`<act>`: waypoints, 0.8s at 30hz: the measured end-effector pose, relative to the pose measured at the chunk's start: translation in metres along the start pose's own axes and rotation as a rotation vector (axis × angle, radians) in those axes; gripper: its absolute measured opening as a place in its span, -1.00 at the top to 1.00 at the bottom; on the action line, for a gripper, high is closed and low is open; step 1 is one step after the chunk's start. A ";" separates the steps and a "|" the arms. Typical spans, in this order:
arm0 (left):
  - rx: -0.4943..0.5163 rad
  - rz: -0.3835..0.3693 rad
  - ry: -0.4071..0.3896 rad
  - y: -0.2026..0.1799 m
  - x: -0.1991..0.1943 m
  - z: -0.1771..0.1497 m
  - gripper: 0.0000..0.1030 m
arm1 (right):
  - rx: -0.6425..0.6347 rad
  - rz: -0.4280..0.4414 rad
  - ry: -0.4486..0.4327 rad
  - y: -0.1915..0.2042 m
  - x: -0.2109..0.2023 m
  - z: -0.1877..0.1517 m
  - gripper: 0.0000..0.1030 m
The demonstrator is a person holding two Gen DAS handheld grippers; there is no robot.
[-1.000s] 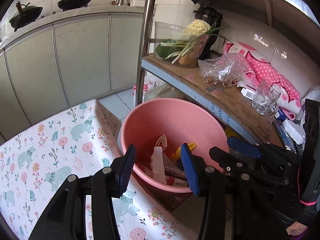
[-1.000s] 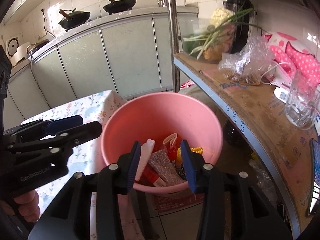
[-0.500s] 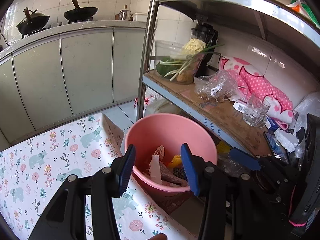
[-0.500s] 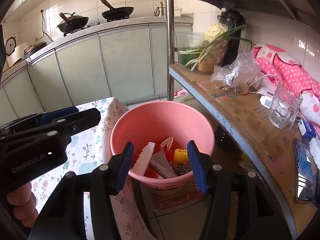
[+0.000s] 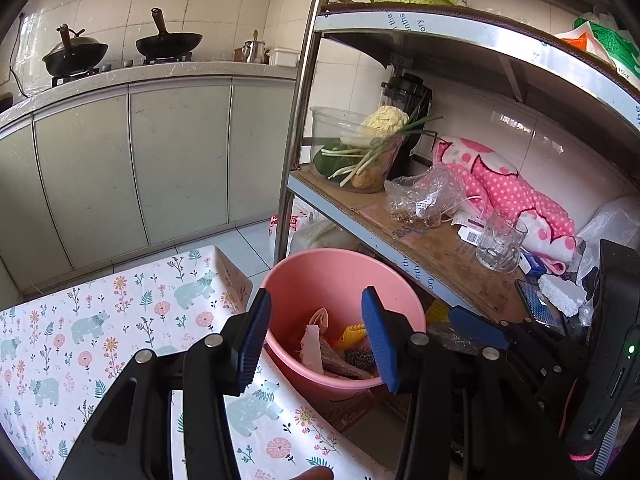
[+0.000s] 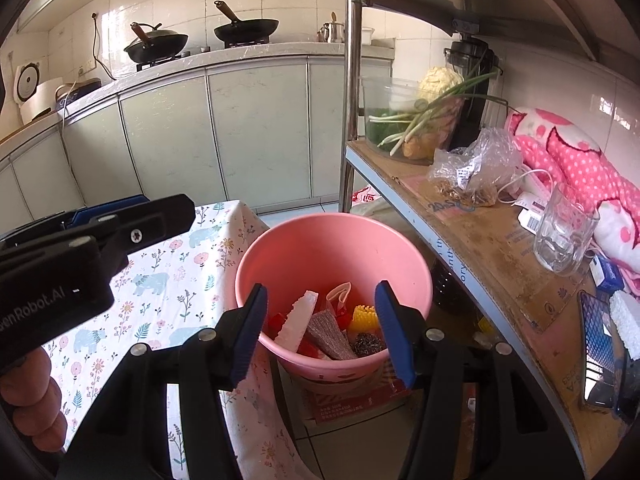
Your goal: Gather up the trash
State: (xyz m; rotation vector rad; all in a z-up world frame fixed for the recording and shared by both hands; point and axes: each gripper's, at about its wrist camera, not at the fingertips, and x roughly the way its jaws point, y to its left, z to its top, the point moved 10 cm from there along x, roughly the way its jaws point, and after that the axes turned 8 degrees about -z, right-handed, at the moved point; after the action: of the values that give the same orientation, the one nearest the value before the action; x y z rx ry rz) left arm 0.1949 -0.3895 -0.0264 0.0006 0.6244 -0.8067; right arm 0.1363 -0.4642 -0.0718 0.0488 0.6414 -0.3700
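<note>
Hovering spread, empty: both hand-held grippers (image 5: pixel 316 336) (image 6: pixel 320 330) over pink bucket (image 6: pixel 280 264), floral tablecloth (image 5: pixel 80 320) beside

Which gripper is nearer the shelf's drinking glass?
Right. The right gripper hangs over the pink bucket, next to the shelf holding the glass; the left gripper sits farther off, over the table side.

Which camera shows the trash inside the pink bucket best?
The right wrist view. It looks deeper into the bucket, so the white strip, grey pad, yellow piece and dark scrubber all show. In the left wrist view the bucket sits lower behind the claw fingers, and its near wall hides part of the trash.
</note>
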 end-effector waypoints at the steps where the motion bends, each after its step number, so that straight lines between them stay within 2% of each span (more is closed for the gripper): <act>1: -0.001 -0.001 -0.004 0.000 -0.001 0.001 0.10 | -0.001 -0.002 0.000 0.000 0.000 0.001 -0.10; 24: -0.007 -0.032 -0.058 0.003 -0.024 0.007 0.10 | -0.040 -0.011 -0.021 0.015 -0.011 0.007 -0.10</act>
State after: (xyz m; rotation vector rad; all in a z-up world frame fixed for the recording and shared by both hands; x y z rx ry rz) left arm 0.1877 -0.3733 -0.0091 -0.0389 0.5733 -0.8331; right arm 0.1372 -0.4478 -0.0606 0.0036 0.6282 -0.3678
